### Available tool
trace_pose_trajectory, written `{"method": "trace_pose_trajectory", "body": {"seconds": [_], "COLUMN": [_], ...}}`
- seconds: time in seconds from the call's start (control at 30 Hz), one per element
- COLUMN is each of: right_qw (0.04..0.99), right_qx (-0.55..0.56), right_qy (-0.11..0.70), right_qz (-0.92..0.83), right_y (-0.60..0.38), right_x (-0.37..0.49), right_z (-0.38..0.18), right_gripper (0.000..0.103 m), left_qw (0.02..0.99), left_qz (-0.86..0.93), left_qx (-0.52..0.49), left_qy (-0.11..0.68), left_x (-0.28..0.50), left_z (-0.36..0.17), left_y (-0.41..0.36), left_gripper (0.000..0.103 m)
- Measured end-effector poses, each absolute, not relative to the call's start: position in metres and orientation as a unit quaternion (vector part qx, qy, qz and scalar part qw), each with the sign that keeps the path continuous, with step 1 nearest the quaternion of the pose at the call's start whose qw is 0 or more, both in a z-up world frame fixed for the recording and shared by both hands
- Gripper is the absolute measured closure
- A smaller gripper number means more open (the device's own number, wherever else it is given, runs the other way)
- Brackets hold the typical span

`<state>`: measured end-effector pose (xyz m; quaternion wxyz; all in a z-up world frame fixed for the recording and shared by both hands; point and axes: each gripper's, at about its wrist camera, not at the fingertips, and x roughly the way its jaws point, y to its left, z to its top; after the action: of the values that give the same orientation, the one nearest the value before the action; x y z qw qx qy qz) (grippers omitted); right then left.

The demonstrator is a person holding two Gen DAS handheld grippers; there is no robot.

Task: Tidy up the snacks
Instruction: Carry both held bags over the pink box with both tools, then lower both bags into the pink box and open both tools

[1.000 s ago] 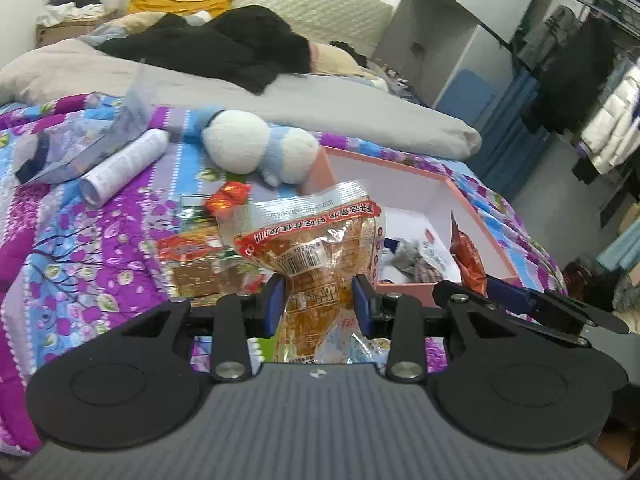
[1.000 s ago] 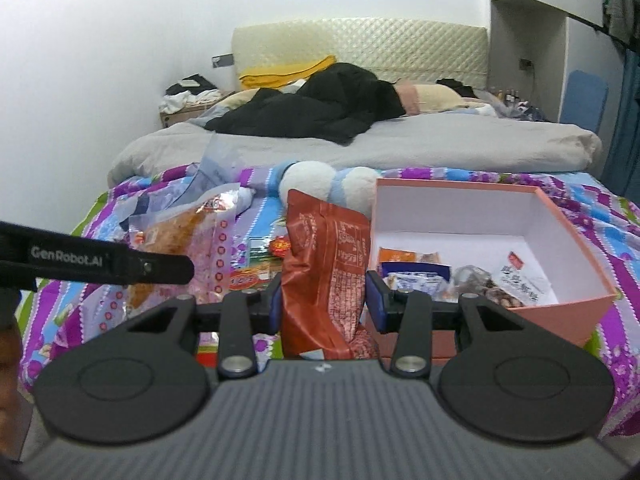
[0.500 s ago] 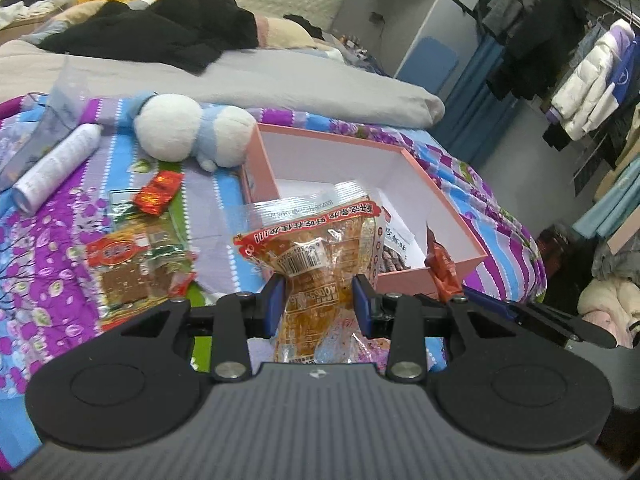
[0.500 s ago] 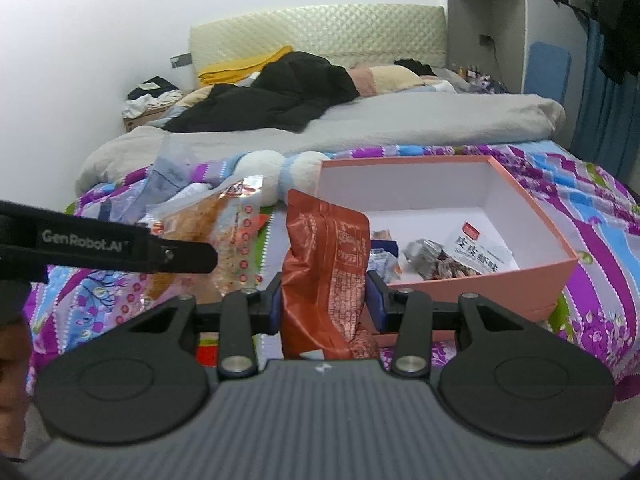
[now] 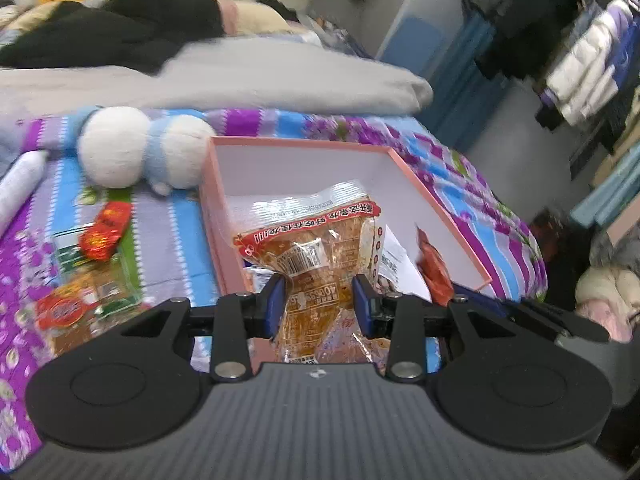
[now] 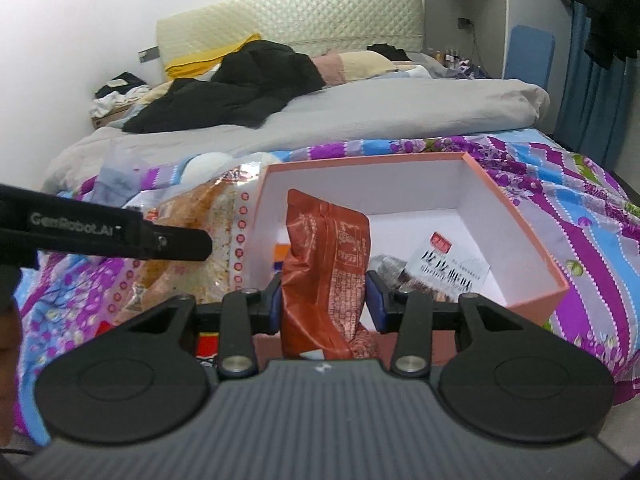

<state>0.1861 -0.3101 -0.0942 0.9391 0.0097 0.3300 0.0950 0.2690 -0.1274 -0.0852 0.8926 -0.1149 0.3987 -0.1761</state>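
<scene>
Two snack packets clamped: left hand-held gripper [image 5: 320,300], right hand-held gripper [image 6: 326,300], over pink box [image 6: 532,224].

Pretty clearly someone's bedroom at home. There's a bed with a padded headboard [image 6: 288,16] top centre, a grey duvet [image 6: 360,112] across the middle, a floral purple sheet [image 6: 580,200] on the right, and coats on a clothes rack [image 5: 580,60] at upper right of the left view.
</scene>
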Motion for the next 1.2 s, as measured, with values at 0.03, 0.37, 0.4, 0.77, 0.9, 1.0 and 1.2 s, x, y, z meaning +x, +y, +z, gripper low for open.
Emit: {"method": "trace_pose_trajectory", "body": {"seconds": [0.03,0.37,0.4,0.77,0.9,1.0,1.2], "right_qw": [0.939,0.931,0.930,0.911,0.907,0.910,0.920], "right_qx": [0.011,0.019,0.023,0.036,0.045,0.043,0.049], "right_qy": [0.331,0.356,0.359,0.406,0.415,0.407,0.384], "right_qz": [0.094,0.078,0.076,0.066,0.060,0.062,0.069], "right_y": [-0.312,-0.330,-0.332,-0.343,-0.345,-0.345,-0.343], "right_x": [0.193,0.248,0.253,0.288,0.291,0.288,0.275], "right_z": [-0.095,-0.108,-0.111,-0.141,-0.146,-0.142,-0.123], "right_gripper": [0.059,0.059,0.059,0.058,0.045,0.035,0.035], "left_qw": [0.895,0.879,0.877,0.852,0.853,0.859,0.872], "left_qz": [-0.175,-0.181,-0.182,-0.181,-0.181,-0.177,-0.172], "left_qx": [-0.109,-0.069,-0.068,-0.082,-0.074,-0.076,-0.079], "left_qy": [0.396,0.435,0.440,0.484,0.484,0.474,0.452], "left_x": [0.276,0.349,0.355,0.391,0.388,0.383,0.361], "left_z": [-0.084,-0.094,-0.098,-0.131,-0.130,-0.122,-0.097], "left_y": [-0.132,-0.165,-0.166,-0.174,-0.173,-0.169,-0.159], "left_gripper": [0.061,0.061,0.061,0.055,0.039,0.037,0.037]}}
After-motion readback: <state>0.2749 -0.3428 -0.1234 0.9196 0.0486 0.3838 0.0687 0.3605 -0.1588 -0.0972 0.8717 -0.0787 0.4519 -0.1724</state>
